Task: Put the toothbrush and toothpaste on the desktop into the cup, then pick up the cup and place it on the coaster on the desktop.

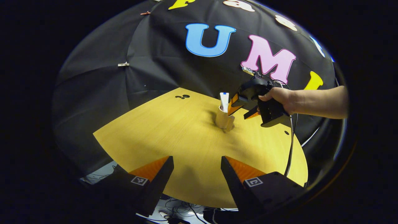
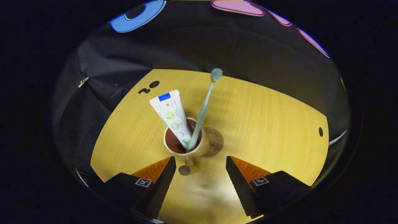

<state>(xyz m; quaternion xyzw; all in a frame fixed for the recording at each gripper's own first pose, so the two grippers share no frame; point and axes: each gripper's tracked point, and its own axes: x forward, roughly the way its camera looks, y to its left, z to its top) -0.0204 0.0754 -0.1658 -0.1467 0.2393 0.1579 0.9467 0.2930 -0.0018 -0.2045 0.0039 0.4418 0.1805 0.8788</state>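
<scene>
Pale yellow wood grain marks the desktop (image 1: pixel 174 137) seen in the left gripper view, where the left gripper (image 1: pixel 197 174) is held low over the near edge with its jaws spread wide and nothing between them. Well ahead of those jaws and slightly to their right, the tan cup (image 1: pixel 223 119) is stood upright on the wood, with the white toothpaste (image 1: pixel 224 99) tube rising out of it. The right gripper (image 1: pixel 242 109) is held just beside the cup's rim on its right side, gripped by a hand (image 1: pixel 281 97) whose bare forearm is extended in from the right edge; its fingers are parted and are closed on nothing.

In the right gripper view, the cup (image 2: pixel 183 144) is found just ahead of the right gripper (image 2: pixel 199 172), close to the gap between its widely spread jaws and a little left of centre. The toothpaste (image 2: pixel 170 113) is leaned to the left inside the cup, cap end down, and the light green toothbrush (image 2: pixel 203 107) is stood beside it, tilted right with its bristles uppermost. The round coaster (image 2: pixel 216 141) is laid flat on the desktop (image 2: pixel 264 124) just behind and to the right of the cup, partly hidden by it; whether the cup's base overlaps the coaster cannot be told. A small knob on the cup's near side is pointed toward the jaws.
</scene>
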